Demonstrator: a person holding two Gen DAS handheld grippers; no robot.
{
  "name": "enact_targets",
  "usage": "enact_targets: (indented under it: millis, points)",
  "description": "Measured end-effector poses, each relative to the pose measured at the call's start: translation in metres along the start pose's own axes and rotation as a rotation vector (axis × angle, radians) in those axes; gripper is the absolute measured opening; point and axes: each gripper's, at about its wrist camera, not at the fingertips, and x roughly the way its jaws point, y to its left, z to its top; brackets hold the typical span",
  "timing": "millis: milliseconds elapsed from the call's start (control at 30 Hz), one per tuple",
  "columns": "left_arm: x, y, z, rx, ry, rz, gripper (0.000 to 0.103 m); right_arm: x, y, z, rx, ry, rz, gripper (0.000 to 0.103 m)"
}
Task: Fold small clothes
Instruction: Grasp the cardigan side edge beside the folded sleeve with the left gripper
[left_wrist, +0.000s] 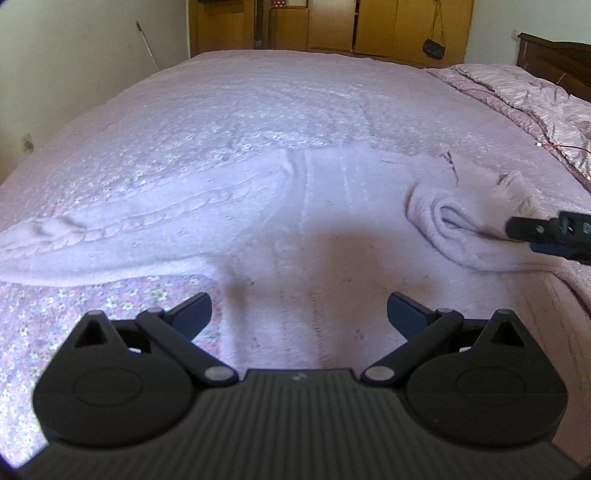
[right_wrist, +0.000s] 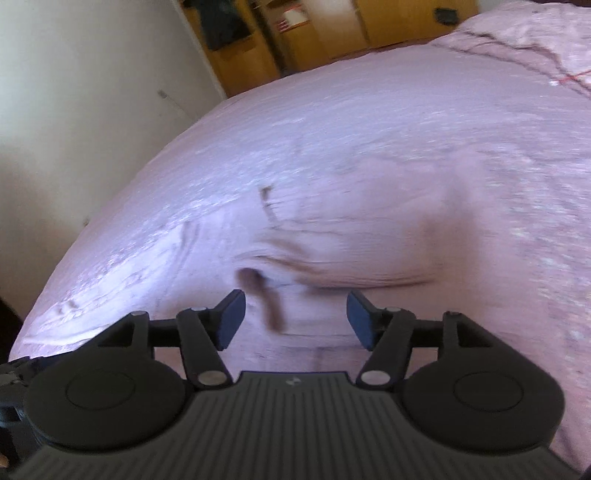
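Observation:
A pale pink knit sweater lies flat on the bed, one cable-knit sleeve stretched out to the left. Its right side is bunched into a rolled fold. My left gripper hovers over the sweater's near hem, open with nothing between its fingers. One of my right gripper's fingers shows at the right edge, touching the rolled fold. In the blurred right wrist view the right gripper is open above the creased sweater, with no cloth between its pads.
The flowered pink bedspread covers the whole bed. A ruffled pink quilt with a red wire lies at the far right by a dark headboard. Wooden wardrobes stand behind, and a white wall is on the left.

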Motion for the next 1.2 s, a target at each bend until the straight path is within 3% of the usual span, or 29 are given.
enact_targets:
  millis: [367,700,800,1000,1200]
  points:
    - [0.006,-0.063,0.021,0.142,-0.036,-0.049,0.103,-0.036,-0.067,-0.013,0.110,-0.098,-0.162,0.073]
    - [0.031,-0.135,0.032,0.300,-0.075,-0.135,0.103,-0.039,-0.102,-0.026,0.096,-0.130,-0.278,0.073]
    - [0.042,-0.157,0.032,0.356,-0.076,-0.163,0.102,-0.031,-0.110,-0.032,0.108,-0.115,-0.286,0.073]
    - [0.073,-0.198,0.030,0.476,-0.059,-0.140,0.097,-0.021,-0.115,-0.044,0.075,-0.128,-0.282,0.077]
    - [0.099,-0.219,0.033,0.508,-0.042,-0.113,0.093,-0.014,-0.112,-0.053,0.011,-0.153,-0.268,0.086]
